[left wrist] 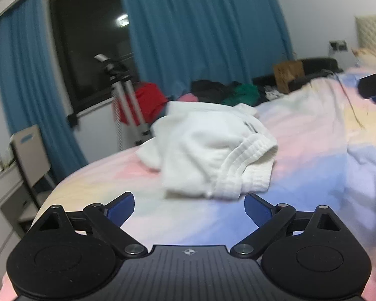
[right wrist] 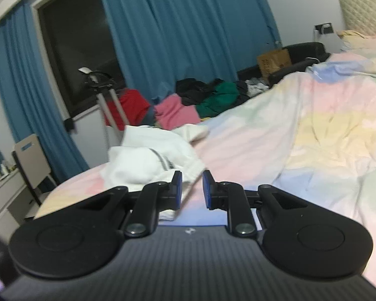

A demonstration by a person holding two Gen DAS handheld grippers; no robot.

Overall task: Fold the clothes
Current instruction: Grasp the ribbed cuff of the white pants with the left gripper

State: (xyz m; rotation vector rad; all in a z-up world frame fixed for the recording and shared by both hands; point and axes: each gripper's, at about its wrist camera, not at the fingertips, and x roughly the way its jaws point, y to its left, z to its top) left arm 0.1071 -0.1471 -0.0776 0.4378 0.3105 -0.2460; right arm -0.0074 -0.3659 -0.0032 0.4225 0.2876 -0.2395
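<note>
Two tools are in view above a bed (left wrist: 313,155) with a pastel-striped cover. Left tool (left wrist: 189,207): jaws spread wide, nothing between them, held just short of the garment (left wrist: 213,150). Right tool (right wrist: 191,188): jaws narrowly parted with a clear gap, gripping nothing; its left finger (right wrist: 177,188) overlaps the garment's edge in the right wrist view, contact cannot be confirmed.

Garment: white, crumpled, unfolded, lying on the bed near its foot edge. A ribbed band (left wrist: 240,165) faces the left tool; a dark stripe or label (left wrist: 250,127) shows on top.

Beyond the bed: a pile of clothes (right wrist: 208,97) in black, green, pink and red, a cardboard box (right wrist: 274,61), blue curtains (left wrist: 200,30) either side of a dark window (left wrist: 87,50), and a chair (left wrist: 31,155) at the left beside a white worktop (left wrist: 2,183). Both views are somewhat blurred.
</note>
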